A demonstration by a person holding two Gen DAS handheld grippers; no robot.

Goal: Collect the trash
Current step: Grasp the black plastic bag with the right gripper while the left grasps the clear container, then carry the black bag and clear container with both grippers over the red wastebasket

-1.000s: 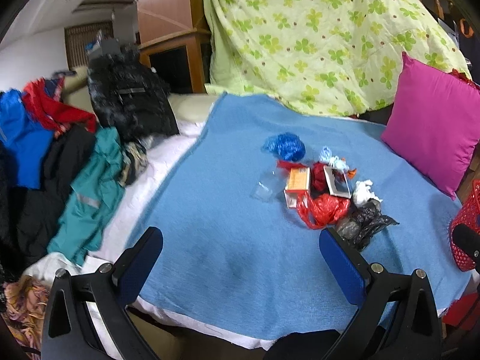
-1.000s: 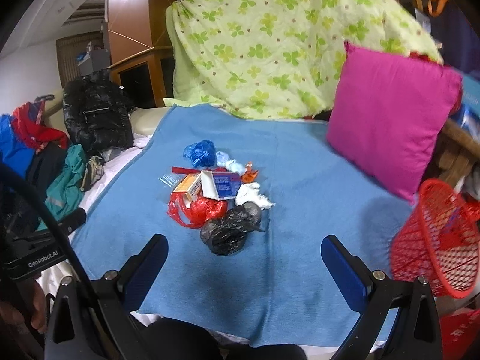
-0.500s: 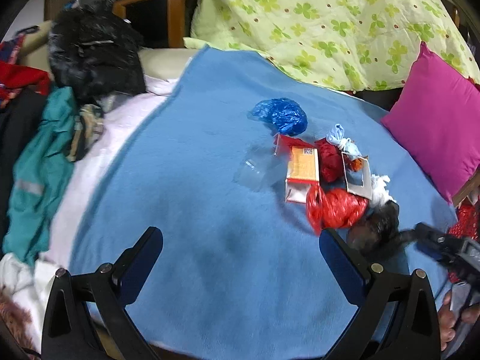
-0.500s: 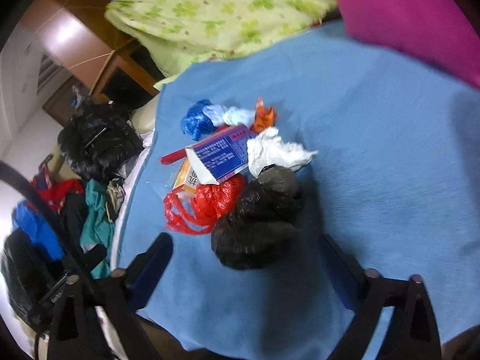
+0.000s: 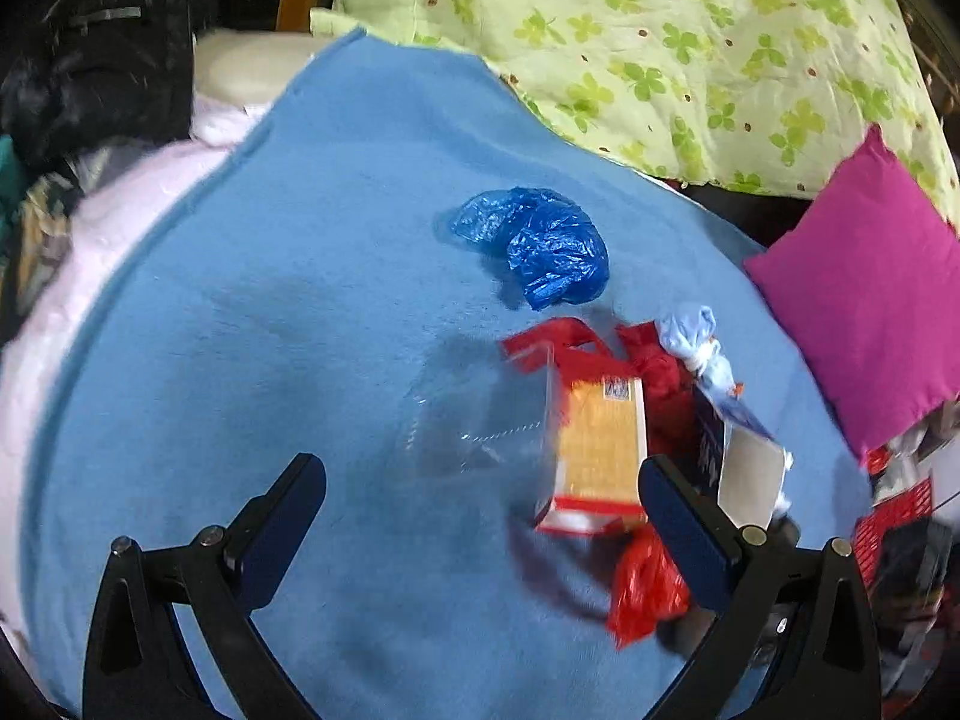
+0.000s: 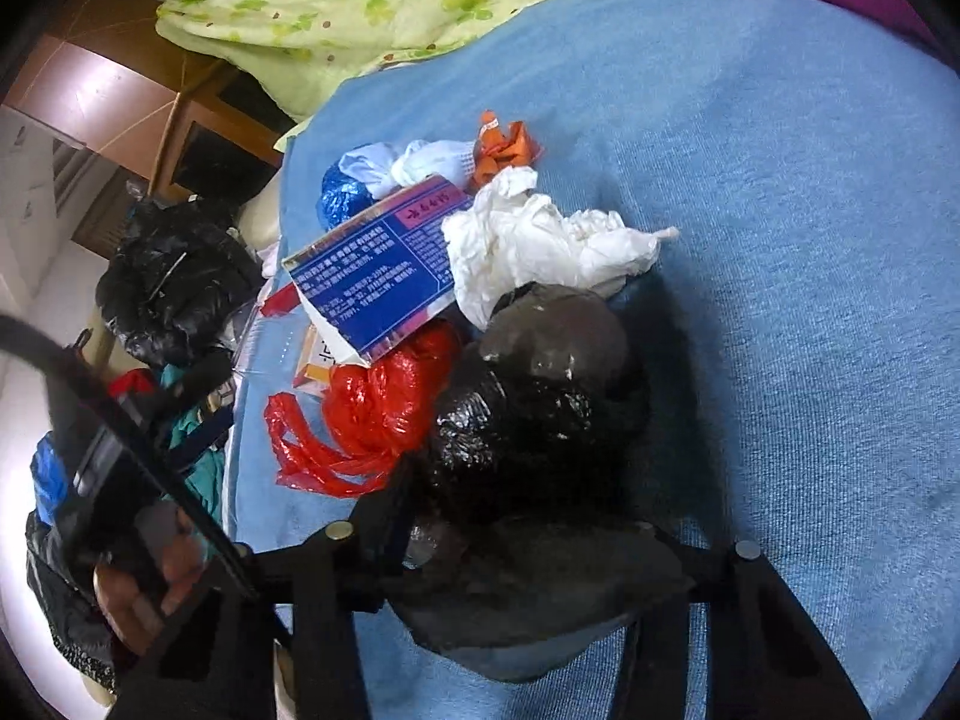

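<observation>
On the blue blanket (image 5: 252, 324) my left gripper (image 5: 480, 504) hangs open over a clear plastic wrapper (image 5: 474, 414); near right, my right gripper (image 6: 528, 540) straddles the black bag (image 6: 528, 420), grip undeterminable.

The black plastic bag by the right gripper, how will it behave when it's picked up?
The black plastic bag looks crumpled and glossy, so probably floppy, light and a bit slippery. Bulging lumps suggest contents that may sag once the right gripper lifts.

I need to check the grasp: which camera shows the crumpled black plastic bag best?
The right wrist view: the crumpled black plastic bag fills its centre, lying between the fingers of the right gripper. The left wrist view shows none of it clearly, only a dark blur at its lower right edge.
</observation>
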